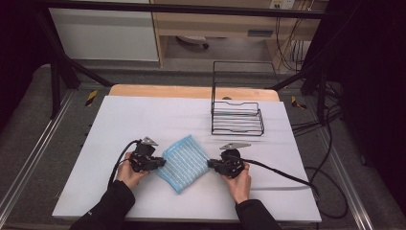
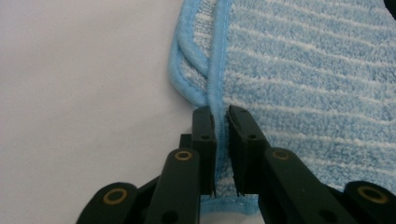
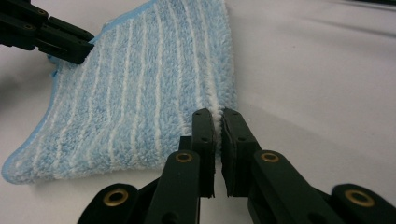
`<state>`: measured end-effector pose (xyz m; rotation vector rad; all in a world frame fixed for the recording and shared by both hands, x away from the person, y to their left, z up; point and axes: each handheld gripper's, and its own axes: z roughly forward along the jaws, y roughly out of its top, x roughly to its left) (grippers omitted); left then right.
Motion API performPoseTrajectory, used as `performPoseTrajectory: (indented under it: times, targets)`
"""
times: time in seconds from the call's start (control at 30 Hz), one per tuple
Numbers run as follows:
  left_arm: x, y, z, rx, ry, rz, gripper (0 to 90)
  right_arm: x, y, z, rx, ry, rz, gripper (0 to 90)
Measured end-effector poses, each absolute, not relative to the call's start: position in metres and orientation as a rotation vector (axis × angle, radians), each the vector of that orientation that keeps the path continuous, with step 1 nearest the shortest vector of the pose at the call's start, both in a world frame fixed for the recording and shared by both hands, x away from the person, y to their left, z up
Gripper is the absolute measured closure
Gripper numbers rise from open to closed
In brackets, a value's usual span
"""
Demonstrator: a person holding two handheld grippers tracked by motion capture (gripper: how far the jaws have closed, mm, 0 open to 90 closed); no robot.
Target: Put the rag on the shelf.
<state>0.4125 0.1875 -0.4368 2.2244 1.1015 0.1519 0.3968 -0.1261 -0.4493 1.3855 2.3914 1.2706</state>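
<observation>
We hold the folded blue-and-white striped terry cloth [image 1: 184, 162] on the white worktop [image 1: 143, 120] — left tool [image 2: 221, 116] and right tool [image 3: 218, 119] each pinching only its edge; uneven pulling could slip the thin grip.

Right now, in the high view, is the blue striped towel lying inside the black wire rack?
No. The towel lies on the white table between the left gripper and the right gripper, apart from the wire rack farther back.

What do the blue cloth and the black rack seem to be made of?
The cloth looks like soft microfibre terry: fuzzy pile, white stripes and a stitched blue border, with each claw shut on an edge. The rack looks like thin metal wire with a black coating; its open bars show the table through them, though the finish is hard to judge.
</observation>
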Motion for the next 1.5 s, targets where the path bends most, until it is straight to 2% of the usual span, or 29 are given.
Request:
performPoseTrajectory:
  times: [0.2,0.6,1.23,1.4,1.5]
  targets:
    - [0.406,0.182,-0.435,2.206,1.08,0.074,83.3,0.395,-0.135,-0.436,1.351,2.421,1.232,86.3]
    - [0.363,0.136,-0.434,2.19,1.012,0.089,83.2,0.395,-0.17,-0.421,1.33,2.419,1.146,85.8]
    - [0.339,0.113,-0.439,2.145,1.028,0.134,82.9,0.436,-0.158,-0.426,1.139,2.449,1.12,84.2]
    - [0.339,0.116,-0.438,2.157,1.003,0.155,75.6,0.436,-0.156,-0.433,1.164,2.413,1.115,75.1]
    - [0.339,0.121,-0.436,2.168,0.965,0.188,67.9,0.426,-0.164,-0.427,1.191,2.349,1.195,61.4]
